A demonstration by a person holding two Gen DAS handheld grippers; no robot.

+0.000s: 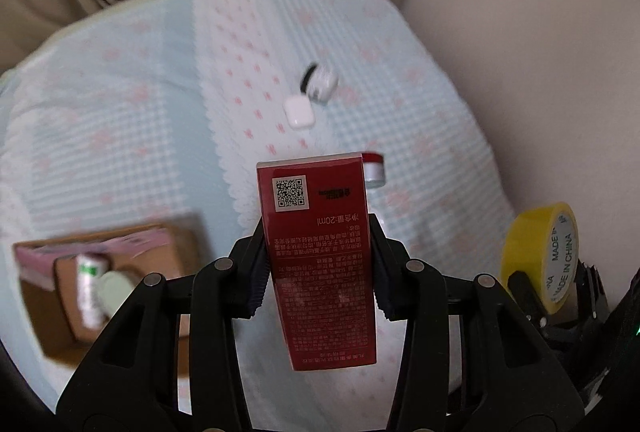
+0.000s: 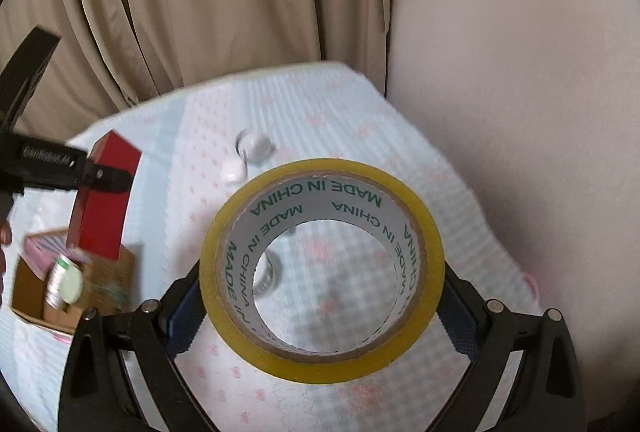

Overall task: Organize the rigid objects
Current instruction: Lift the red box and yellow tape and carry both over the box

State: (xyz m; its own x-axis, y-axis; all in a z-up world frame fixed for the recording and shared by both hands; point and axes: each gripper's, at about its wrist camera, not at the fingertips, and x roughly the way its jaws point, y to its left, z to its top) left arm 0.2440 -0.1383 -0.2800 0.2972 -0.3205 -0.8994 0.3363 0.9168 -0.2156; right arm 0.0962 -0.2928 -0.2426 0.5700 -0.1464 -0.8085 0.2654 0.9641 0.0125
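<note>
Two claws: left claw point(image 1: 318, 264), one red box point(image 1: 320, 256); right claw point(image 2: 320, 296), one tape roll point(image 2: 322, 268)

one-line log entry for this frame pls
left gripper: shut on red box | right gripper: shut on yellow tape roll | both aloft | cardboard box: part-filled

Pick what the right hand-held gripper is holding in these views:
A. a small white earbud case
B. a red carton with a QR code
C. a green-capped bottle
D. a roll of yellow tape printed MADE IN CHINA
D: in the right wrist view the right hand-held gripper is clamped on either side of the roll of yellow tape, while the red carton sits in the left hand-held gripper.
</note>
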